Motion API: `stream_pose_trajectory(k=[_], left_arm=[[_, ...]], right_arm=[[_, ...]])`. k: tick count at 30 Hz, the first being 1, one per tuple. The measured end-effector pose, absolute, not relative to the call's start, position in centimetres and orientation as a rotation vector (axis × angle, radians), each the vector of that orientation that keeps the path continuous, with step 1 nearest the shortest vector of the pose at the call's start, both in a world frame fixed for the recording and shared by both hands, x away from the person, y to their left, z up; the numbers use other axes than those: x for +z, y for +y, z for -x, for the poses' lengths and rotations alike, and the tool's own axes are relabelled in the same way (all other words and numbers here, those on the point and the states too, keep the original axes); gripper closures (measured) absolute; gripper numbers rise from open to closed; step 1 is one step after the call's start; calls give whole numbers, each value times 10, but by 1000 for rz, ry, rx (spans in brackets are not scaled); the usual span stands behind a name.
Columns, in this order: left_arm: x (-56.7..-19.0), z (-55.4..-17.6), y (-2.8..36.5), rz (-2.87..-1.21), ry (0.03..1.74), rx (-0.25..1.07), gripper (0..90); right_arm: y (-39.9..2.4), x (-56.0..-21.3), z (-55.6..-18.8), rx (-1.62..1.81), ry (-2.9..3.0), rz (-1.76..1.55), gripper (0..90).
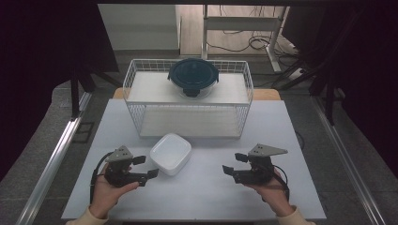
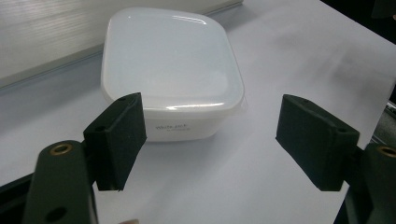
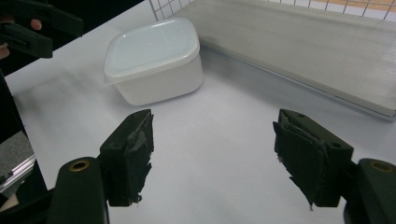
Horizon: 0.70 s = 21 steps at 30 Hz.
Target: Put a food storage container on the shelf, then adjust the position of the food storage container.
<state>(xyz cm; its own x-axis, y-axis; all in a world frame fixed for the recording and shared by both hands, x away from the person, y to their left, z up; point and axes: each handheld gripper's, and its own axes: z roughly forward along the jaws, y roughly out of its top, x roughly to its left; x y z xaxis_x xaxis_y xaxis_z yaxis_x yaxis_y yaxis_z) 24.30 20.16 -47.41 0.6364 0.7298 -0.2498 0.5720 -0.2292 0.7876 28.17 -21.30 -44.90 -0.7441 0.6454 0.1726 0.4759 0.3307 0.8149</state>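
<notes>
A white square lidded container [image 1: 171, 153] sits on the white table [image 1: 202, 197], just in front of the wire rack [image 1: 187, 101]. My left gripper [image 1: 145, 167] rests low at the container's left side, jaws open and pointing at it, nothing between them. In the left gripper view the container [image 2: 170, 70] lies just beyond the open fingertips [image 2: 119, 140]. My right gripper [image 1: 233, 164] is open further right, apart from the container [image 3: 154, 58], which shows ahead and to the left in the right gripper view. A round glass bowl with a dark blue lid [image 1: 193, 76] stands on the rack's top shelf.
The two-tier wire rack has a white lower shelf [image 3: 299, 51] right behind the container. A person's hands hold both grippers near the table's front edge. Metal rails run along both sides of the table, and a desk frame with cables stands behind.
</notes>
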Motion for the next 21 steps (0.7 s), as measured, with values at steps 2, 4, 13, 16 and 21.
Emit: stream_pose_trajectory(k=[2,4,13,16,21], left_arm=[[-474,-242,203,-1915,1035,212,235],[-473,-243,205,-1910,1042,216,235],[-471,-246,209,-1912,1067,196,233],[-464,-249,211,-1932,1066,212,236],[-453,-264,212,-1959,1068,232,246]], right_arm=[[-213,-450,-282,1372,2411,-1035,283],[-213,-450,-283,1377,2411,-1031,283],[-218,-445,-282,1395,2385,-1030,284],[-219,-444,-283,1399,2381,-1038,283],[-220,-443,-283,1391,2383,-1020,283]])
